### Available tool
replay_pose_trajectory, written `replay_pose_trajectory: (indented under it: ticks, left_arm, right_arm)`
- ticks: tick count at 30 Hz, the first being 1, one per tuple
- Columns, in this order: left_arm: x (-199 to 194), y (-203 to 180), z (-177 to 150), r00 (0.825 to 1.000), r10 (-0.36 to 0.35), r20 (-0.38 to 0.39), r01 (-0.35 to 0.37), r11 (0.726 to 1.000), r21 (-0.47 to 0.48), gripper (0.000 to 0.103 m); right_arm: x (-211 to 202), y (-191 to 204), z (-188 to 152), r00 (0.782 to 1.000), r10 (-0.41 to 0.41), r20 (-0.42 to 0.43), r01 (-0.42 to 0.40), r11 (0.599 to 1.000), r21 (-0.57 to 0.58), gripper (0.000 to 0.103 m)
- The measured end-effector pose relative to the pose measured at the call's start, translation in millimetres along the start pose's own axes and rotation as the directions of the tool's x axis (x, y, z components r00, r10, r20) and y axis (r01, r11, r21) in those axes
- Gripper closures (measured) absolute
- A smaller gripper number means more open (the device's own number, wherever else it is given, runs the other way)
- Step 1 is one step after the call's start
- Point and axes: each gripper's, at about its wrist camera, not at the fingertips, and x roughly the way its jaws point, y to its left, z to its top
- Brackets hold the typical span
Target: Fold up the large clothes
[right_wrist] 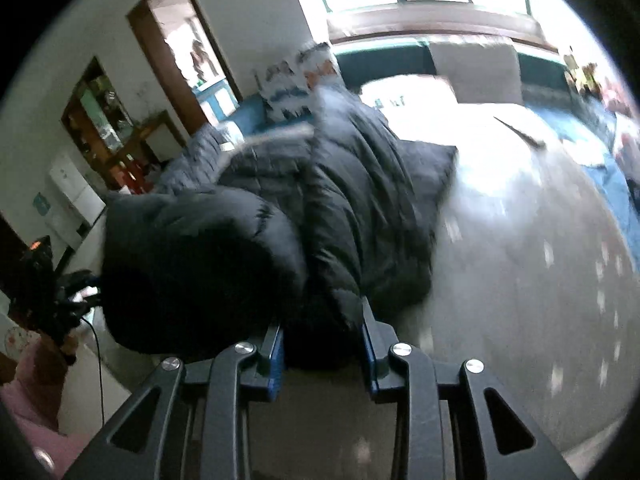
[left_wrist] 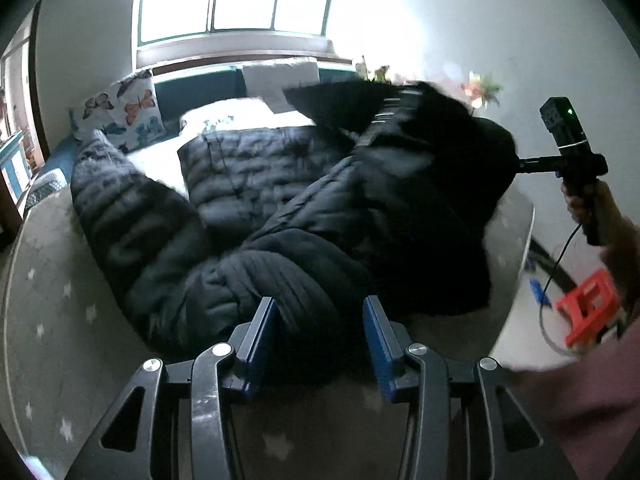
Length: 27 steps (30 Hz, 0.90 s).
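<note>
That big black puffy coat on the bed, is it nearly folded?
Not nearly. One side of the puffer coat is lifted and swinging across, apparently gripped by the right gripper. The left gripper has fabric between its fingers. A sleeve sprawls unfolded.

Quilted puffer jacket (left_wrist: 280, 208) with slight sheen, matt star-print bedcover (left_wrist: 60, 280), glossy red plastic stool (left_wrist: 588, 308)

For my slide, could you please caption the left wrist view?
Left tool gripping the near edge of a black puffer jacket on a star-patterned bed, right tool lifting its far side.
</note>
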Motion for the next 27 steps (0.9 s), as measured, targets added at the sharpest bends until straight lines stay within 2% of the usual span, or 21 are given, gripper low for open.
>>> replay_pose_trajectory:
  ticks: [3, 5, 7, 11, 13, 15, 17, 18, 21, 23, 26, 27]
  left_arm:
    - [-8, -7, -12, 1.0, 0.022, -0.019, -0.022, 1.0, -0.008, 0.056]
    - [-21, -10, -12, 0.999, 0.034, -0.003, -0.034, 0.999, -0.012, 0.055]
    - [-31, -14, -5, 0.998, 0.058, 0.027, -0.058, 0.998, 0.009, 0.054]
    - [-33, -18, 20, 0.995, 0.08, 0.066, -0.083, 0.996, 0.04, 0.037]
    - [-25, -23, 30, 0.994, 0.085, 0.063, -0.089, 0.995, 0.054, 0.036]
    - [-5, -24, 41, 0.995, 0.095, 0.044, -0.097, 0.993, 0.061, 0.036]
    - [22, -18, 51, 0.996, 0.087, 0.015, -0.087, 0.995, 0.045, 0.036]
    - [37, -16, 55, 0.998, 0.063, -0.007, -0.063, 0.998, 0.024, 0.036]
    - [70, -10, 56, 0.999, 0.006, -0.05, -0.008, 1.0, -0.028, 0.036]
    - [95, -7, 49, 0.994, -0.03, -0.108, 0.022, 0.997, -0.078, 0.036]
    - [119, -9, 36, 0.99, -0.015, -0.138, 0.003, 0.996, -0.084, 0.036]
    - [122, -12, 32, 0.991, 0.001, -0.135, -0.01, 0.998, -0.067, 0.036]
  right_arm:
    - [10, -17, -28, 0.997, -0.025, -0.079, 0.029, 0.998, 0.055, 0.065]
    - [13, -27, -40, 0.989, -0.031, -0.144, 0.045, 0.994, 0.095, 0.063]
    - [9, -27, -41, 0.984, -0.047, -0.173, 0.065, 0.993, 0.096, 0.063]
    - [-2, -4, -31, 0.97, -0.164, -0.177, 0.16, 0.986, -0.039, 0.057]
    - [-6, 4, -27, 0.962, -0.219, -0.165, 0.205, 0.974, -0.093, 0.057]
    - [-12, 10, -29, 0.963, -0.245, -0.113, 0.232, 0.965, -0.121, 0.057]
    - [-16, 18, -19, 0.973, -0.217, -0.074, 0.206, 0.97, -0.129, 0.057]
    - [-15, 22, -14, 0.983, -0.176, -0.061, 0.167, 0.978, -0.128, 0.057]
    - [-5, 35, -13, 0.993, -0.104, -0.061, 0.093, 0.984, -0.152, 0.057]
    - [16, 47, 1, 0.995, -0.065, -0.082, 0.05, 0.983, -0.179, 0.057]
    - [45, 67, 17, 0.993, -0.032, -0.117, 0.004, 0.974, -0.228, 0.055]
    - [54, 74, 22, 0.992, -0.033, -0.124, 0.001, 0.969, -0.247, 0.05]
